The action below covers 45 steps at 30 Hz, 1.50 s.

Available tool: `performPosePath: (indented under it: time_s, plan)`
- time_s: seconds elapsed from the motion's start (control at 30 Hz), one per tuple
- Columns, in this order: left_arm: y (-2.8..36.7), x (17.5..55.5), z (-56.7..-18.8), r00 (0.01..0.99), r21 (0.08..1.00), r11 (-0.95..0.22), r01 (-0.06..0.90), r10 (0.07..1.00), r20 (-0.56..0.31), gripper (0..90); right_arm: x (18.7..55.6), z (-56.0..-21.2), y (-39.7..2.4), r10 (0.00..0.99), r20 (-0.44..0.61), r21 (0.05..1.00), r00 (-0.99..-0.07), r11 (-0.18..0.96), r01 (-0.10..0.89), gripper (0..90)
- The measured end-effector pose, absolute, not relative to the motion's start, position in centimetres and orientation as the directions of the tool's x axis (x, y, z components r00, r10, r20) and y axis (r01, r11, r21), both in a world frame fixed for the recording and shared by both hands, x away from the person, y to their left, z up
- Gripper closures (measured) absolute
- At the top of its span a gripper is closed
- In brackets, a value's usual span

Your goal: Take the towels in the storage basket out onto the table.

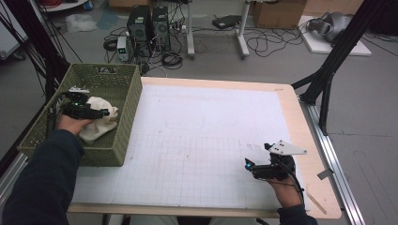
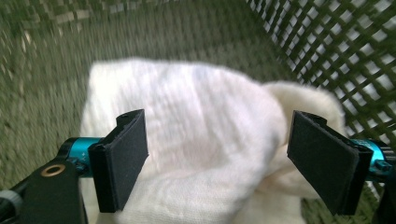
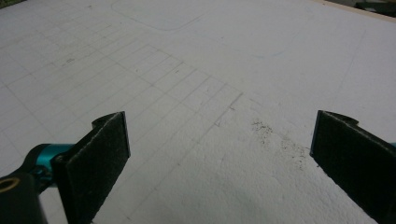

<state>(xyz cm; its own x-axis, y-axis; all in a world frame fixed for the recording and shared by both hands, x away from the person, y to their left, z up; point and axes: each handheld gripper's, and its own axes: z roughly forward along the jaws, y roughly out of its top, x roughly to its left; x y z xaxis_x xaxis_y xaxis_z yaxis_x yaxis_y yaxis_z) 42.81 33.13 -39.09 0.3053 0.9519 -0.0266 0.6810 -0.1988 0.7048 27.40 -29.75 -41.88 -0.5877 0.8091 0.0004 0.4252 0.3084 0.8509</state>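
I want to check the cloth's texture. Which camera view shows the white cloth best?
The left gripper view: the white cloth lies close between the open jaws, its weave visible. The high view shows it small in the green basket, partly hidden by the left gripper.

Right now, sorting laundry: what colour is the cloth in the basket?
Cream-white cloth, clearest in the left gripper view.

We've got the right gripper (image 3: 219, 163) hanging over the white gridded mat (image 3: 196, 70), jaws spread wide with nothing between them, and there's a little patch of dark specks (image 3: 275, 135) on the mat just ahead of the gap
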Motion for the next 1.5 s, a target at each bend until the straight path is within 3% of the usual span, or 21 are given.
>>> performPosePath:
  time_s: [0.33,0.43,0.6,0.77,1.0,1.13,1.5]
  plan:
    - [33.1,43.3,-40.6,0.299,0.591,-0.232,0.772,0.954,-0.016,25.0,27.6,-41.9,-29.4,0.805,0.000,0.849,-0.593,0.313,0.426,3.9]
    - [33.0,43.2,-40.6,0.323,0.566,-0.269,0.779,0.946,0.006,33.3,27.5,-41.9,-29.6,0.807,0.001,0.849,-0.590,0.311,0.427,3.9]
    - [32.5,43.0,-40.7,0.382,0.524,-0.362,0.771,0.921,0.074,61.1,27.4,-41.9,-29.9,0.815,0.003,0.850,-0.580,0.304,0.431,4.0]
    - [32.8,42.8,-39.9,0.355,0.561,-0.317,0.765,0.934,0.044,73.1,27.3,-41.8,-30.0,0.818,0.005,0.852,-0.575,0.297,0.431,4.0]
    - [34.0,42.0,-38.0,0.292,0.706,-0.135,0.695,0.951,-0.106,73.4,27.1,-41.7,-30.2,0.822,0.008,0.855,-0.570,0.290,0.430,4.0]
    - [34.7,41.2,-36.9,0.297,0.746,-0.041,0.665,0.931,-0.213,73.1,27.0,-41.6,-30.2,0.822,0.012,0.857,-0.569,0.285,0.430,4.0]
    - [35.3,38.5,-33.8,0.352,0.871,-0.005,0.492,0.916,-0.193,73.3,26.8,-41.4,-29.8,0.817,0.012,0.860,-0.576,0.285,0.422,4.0]
